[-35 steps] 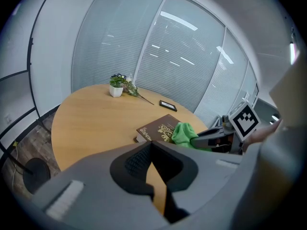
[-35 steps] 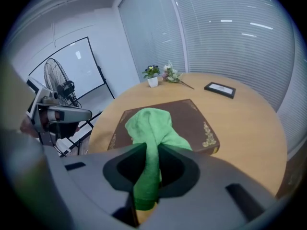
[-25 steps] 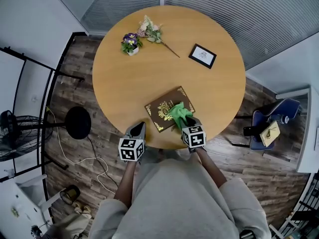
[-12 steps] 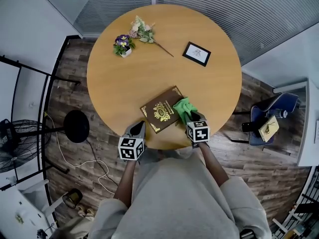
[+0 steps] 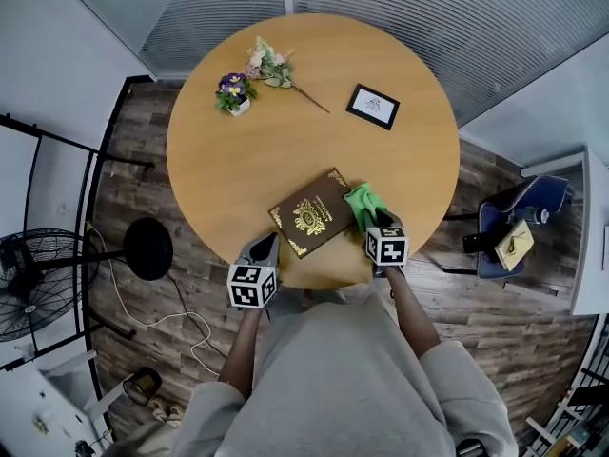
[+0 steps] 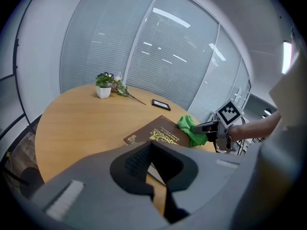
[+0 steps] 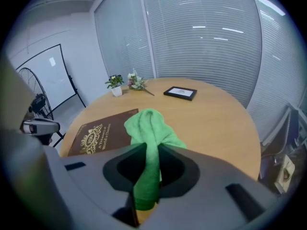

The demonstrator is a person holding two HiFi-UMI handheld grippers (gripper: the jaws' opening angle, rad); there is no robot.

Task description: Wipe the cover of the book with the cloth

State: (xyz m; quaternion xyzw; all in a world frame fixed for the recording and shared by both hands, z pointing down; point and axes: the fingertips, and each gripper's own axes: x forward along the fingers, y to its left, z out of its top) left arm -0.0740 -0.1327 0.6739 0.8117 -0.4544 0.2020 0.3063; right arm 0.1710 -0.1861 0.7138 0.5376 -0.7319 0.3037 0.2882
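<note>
Pinching the green cloth [image 5: 363,203] at the book [image 5: 312,217] edge, right tongs [image 5: 378,225]; left tongs [image 5: 264,246] closed, empty.

One table [image 5: 238,174] carries one book [image 5: 317,216], one cloth [image 5: 362,201], one picture frame [image 5: 372,107], one potted plant [image 5: 232,91] and one flower sprig [image 5: 276,67].

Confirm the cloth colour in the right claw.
Bright green, plain with no pattern; the cloth shows best in the right gripper view, pinched in the right claw.

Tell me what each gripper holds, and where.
The right gripper is shut on the cloth, pinching one end. The left gripper is shut and holds nothing.
</note>
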